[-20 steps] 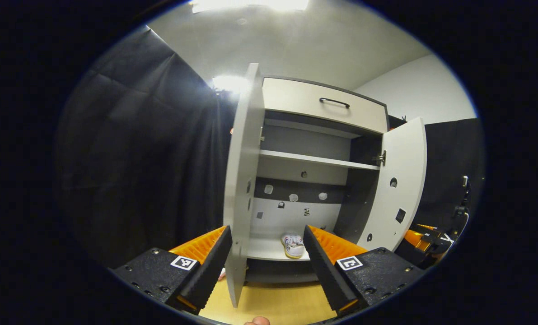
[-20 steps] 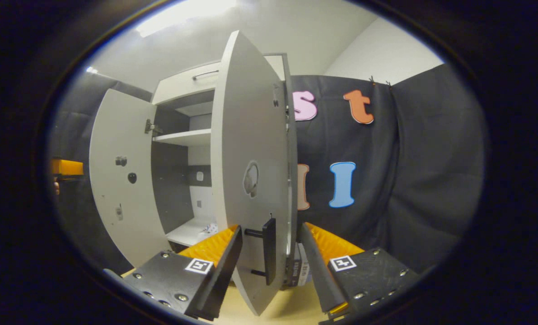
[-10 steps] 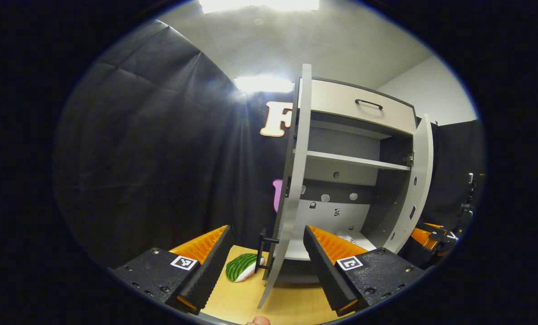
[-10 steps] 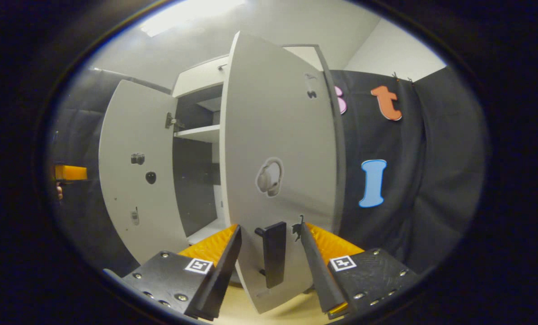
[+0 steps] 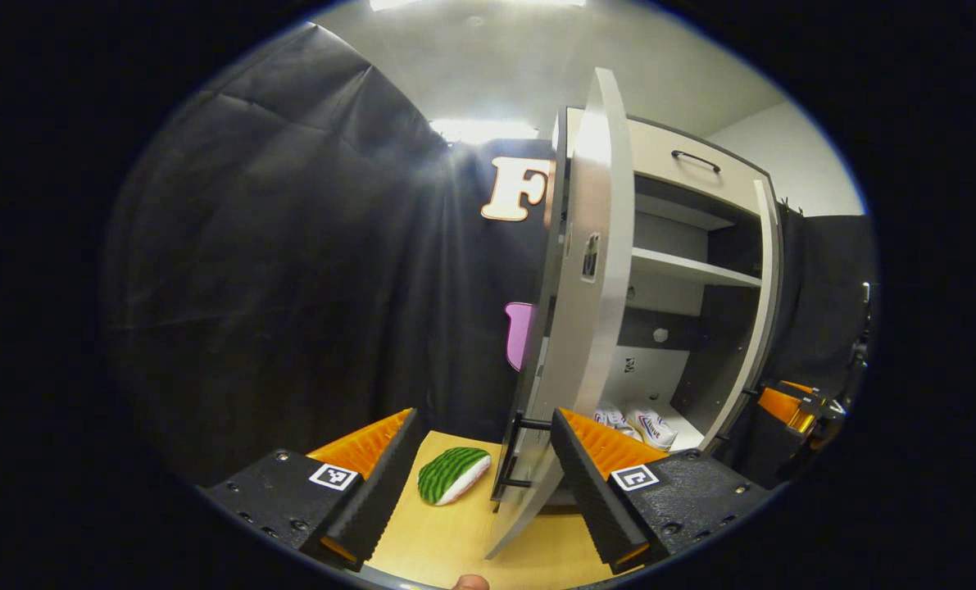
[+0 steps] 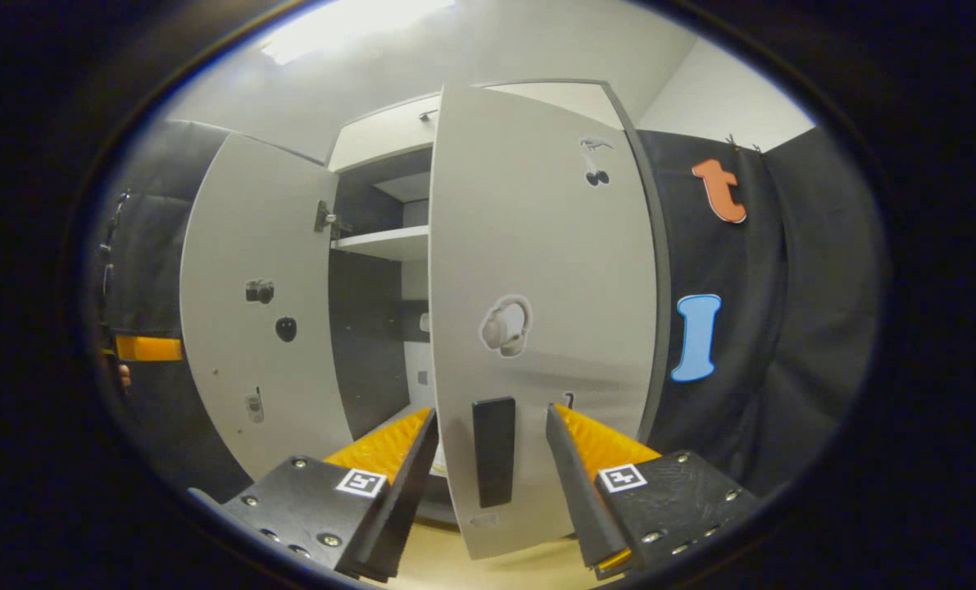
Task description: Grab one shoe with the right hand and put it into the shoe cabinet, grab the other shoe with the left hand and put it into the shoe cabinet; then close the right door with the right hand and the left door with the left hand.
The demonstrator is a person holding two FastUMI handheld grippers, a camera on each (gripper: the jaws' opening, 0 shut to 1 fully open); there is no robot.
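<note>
The white shoe cabinet [image 5: 684,176] stands with both doors partly open. A pair of white shoes [image 5: 631,423] lies on its bottom shelf. In the left gripper view the left door [image 5: 590,270] is nearly edge-on, and its black handle [image 5: 514,460] sits just left of my right fingertip. My left gripper [image 5: 483,438] is open and holds nothing. In the right gripper view the right door [image 6: 541,246] faces me, half swung in. Its black handle [image 6: 494,451] stands between the fingers of my open right gripper [image 6: 489,419], untouched by either finger.
A green striped, watermelon-like object [image 5: 453,475] lies on the wooden floor [image 5: 455,541] left of the cabinet. The other gripper shows orange at the far right [image 5: 791,408], and at the far left [image 6: 147,348]. A middle shelf [image 5: 692,269] crosses the cabinet. Black cloth hangs on both sides.
The right door has swung further toward shut, with my right gripper following its handle. My left gripper has moved round to the outer side of the left door, bringing the green object into sight.
</note>
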